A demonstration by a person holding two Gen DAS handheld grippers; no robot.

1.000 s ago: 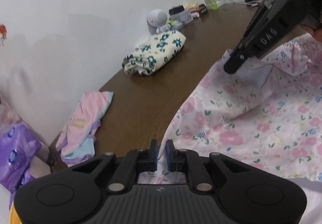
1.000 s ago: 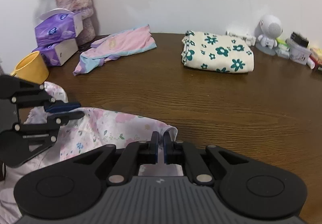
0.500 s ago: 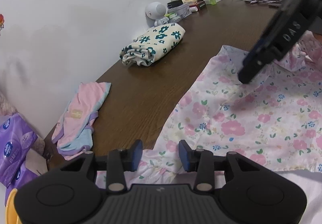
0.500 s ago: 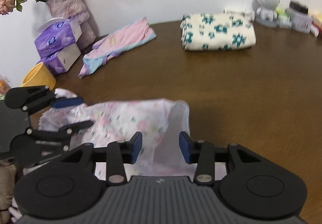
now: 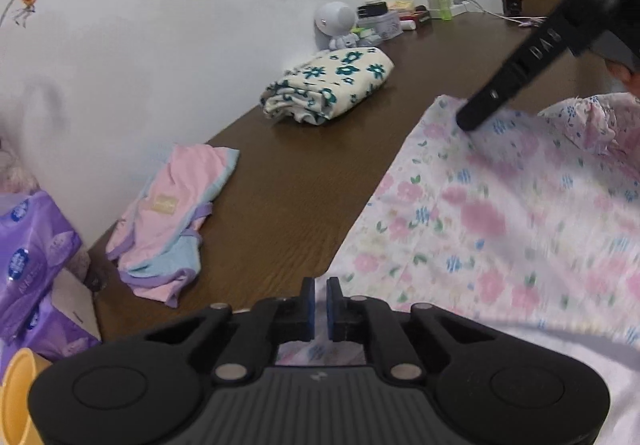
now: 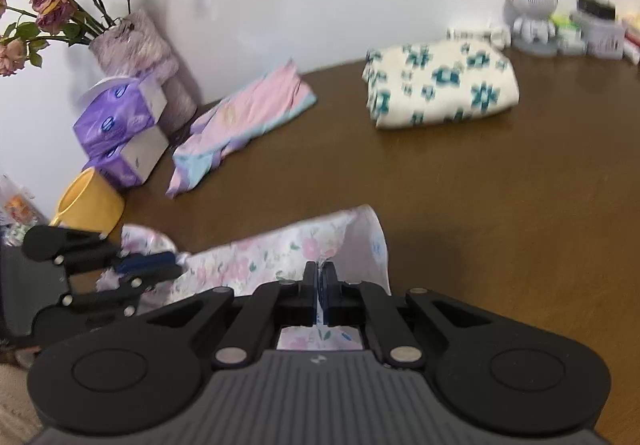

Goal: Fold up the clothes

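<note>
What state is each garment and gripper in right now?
left gripper: shut on the edge of the pink floral garment, jaws just closed.
right gripper: shut on the far edge of that garment, jaws just closed.
pink floral garment: spread out, unfolded, two edges pinched.
cream garment with teal flowers: folded, lying untouched.
pink and blue garment: loosely heaped, not neatly folded.

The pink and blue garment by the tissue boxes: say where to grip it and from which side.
Grip the pink and blue garment at its blue hem corner, coming from the table's near side. That corner lies flat, nearest the grippers, pointing away from the tissue boxes and vase crowding its far end.
</note>
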